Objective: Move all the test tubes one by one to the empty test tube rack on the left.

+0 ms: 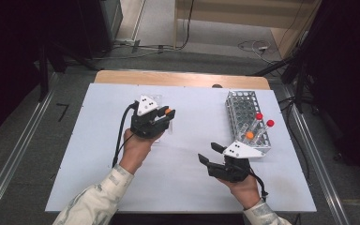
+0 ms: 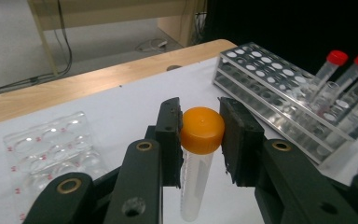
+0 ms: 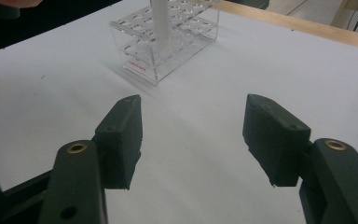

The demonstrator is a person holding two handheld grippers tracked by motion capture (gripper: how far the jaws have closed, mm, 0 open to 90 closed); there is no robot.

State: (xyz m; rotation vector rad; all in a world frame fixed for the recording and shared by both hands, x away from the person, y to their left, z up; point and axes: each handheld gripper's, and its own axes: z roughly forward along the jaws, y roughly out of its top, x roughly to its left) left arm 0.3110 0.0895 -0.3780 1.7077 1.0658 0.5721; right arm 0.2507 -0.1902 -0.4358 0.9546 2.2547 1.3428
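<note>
Left gripper point(image 2: 200, 135) jaws clamp the orange-capped tube point(image 2: 197, 158) by its cap, above the desk point(image 1: 187, 159). Right gripper point(image 3: 193, 135) jaws stand open, empty. Recommended: keep the tube vertical when lowering into the rack point(image 2: 279, 93).

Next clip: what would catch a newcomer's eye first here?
The orange-capped tube pinched by its cap in the left tongs, held above the white table left of centre. Next, the clear rack at the right, with two red-capped tubes and an orange-capped one. The right tongs gape open, nothing between them.
</note>
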